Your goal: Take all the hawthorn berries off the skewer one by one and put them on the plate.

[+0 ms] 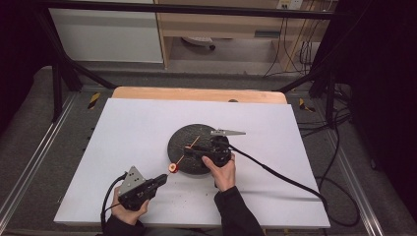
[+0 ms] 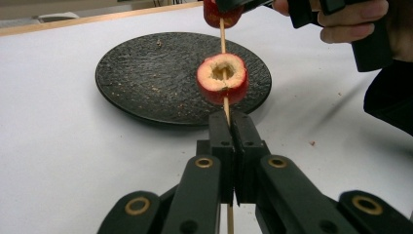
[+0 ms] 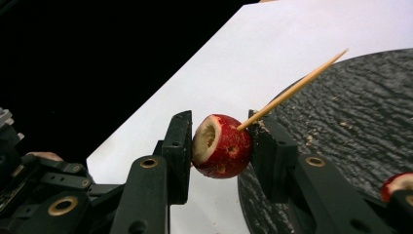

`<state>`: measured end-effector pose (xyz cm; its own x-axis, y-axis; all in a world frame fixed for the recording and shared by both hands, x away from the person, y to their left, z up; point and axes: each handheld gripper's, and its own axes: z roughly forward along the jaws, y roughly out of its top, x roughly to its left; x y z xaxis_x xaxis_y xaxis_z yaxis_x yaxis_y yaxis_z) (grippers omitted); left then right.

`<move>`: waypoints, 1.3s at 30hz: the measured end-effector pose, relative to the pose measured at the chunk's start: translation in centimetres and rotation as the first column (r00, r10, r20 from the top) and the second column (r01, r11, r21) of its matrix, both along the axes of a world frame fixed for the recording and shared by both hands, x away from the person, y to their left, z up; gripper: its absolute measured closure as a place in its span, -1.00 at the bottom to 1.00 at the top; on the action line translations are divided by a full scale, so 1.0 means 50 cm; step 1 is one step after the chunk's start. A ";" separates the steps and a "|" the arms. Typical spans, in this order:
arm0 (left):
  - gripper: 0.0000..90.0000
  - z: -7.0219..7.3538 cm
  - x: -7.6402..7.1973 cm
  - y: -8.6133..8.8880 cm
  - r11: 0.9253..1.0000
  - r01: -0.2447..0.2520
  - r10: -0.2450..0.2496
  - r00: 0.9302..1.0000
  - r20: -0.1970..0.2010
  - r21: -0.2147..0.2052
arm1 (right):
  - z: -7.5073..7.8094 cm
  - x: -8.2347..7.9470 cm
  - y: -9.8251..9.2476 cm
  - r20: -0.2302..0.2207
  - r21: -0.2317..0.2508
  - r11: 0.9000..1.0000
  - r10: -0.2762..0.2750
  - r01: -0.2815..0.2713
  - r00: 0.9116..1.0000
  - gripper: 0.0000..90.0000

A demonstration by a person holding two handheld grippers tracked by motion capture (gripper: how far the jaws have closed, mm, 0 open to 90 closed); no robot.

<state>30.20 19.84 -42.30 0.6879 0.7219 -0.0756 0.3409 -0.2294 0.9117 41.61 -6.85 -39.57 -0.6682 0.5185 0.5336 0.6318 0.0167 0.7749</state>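
skewer (image 2: 224, 34) top hidden by far fruit piece (image 2: 220, 14), plate (image 3: 360, 126) cut off at frame edge

Your left gripper (image 1: 162, 180) sat low near the table's front edge, your left hand (image 1: 129, 209) wrapped round its body, jaws clamped tight together and pointing up toward the middle. Your right hand (image 1: 222, 170) reached further in, forearm in a dark sleeve (image 1: 237, 211), holding the right gripper (image 1: 189, 151) pointed leftward. Its jaws were pinched in close with a gap left between them, cable trailing off to the right.
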 end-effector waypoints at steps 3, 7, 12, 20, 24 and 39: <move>0.97 0.001 0.000 0.001 1.000 0.000 0.000 1.000 0.003 -0.003 | 0.008 0.007 -0.006 -0.001 0.000 1.000 -0.011 0.011 1.000 0.41; 0.97 0.002 -0.001 0.002 1.000 -0.001 0.001 1.000 0.006 -0.007 | 0.018 0.014 -0.014 0.005 -0.002 1.000 -0.030 0.030 1.000 0.41; 0.97 0.003 -0.003 0.003 1.000 -0.002 0.002 1.000 0.012 -0.011 | 0.029 0.024 -0.023 0.012 -0.005 0.999 -0.046 0.046 0.999 0.41; 0.97 0.004 -0.004 0.004 1.000 -0.002 0.002 1.000 0.014 -0.012 | 0.052 0.048 -0.046 0.037 -0.024 0.994 -0.109 0.110 0.993 0.42; 0.97 0.004 -0.003 0.005 1.000 -0.001 0.001 1.000 0.013 -0.013 | 0.065 0.059 -0.059 0.051 -0.024 0.991 -0.131 0.132 0.990 0.42; 0.97 0.002 -0.001 0.008 1.000 -0.016 0.016 1.000 0.005 -0.012 | 0.086 0.081 -0.117 0.097 -0.060 0.975 -0.209 0.215 0.973 0.42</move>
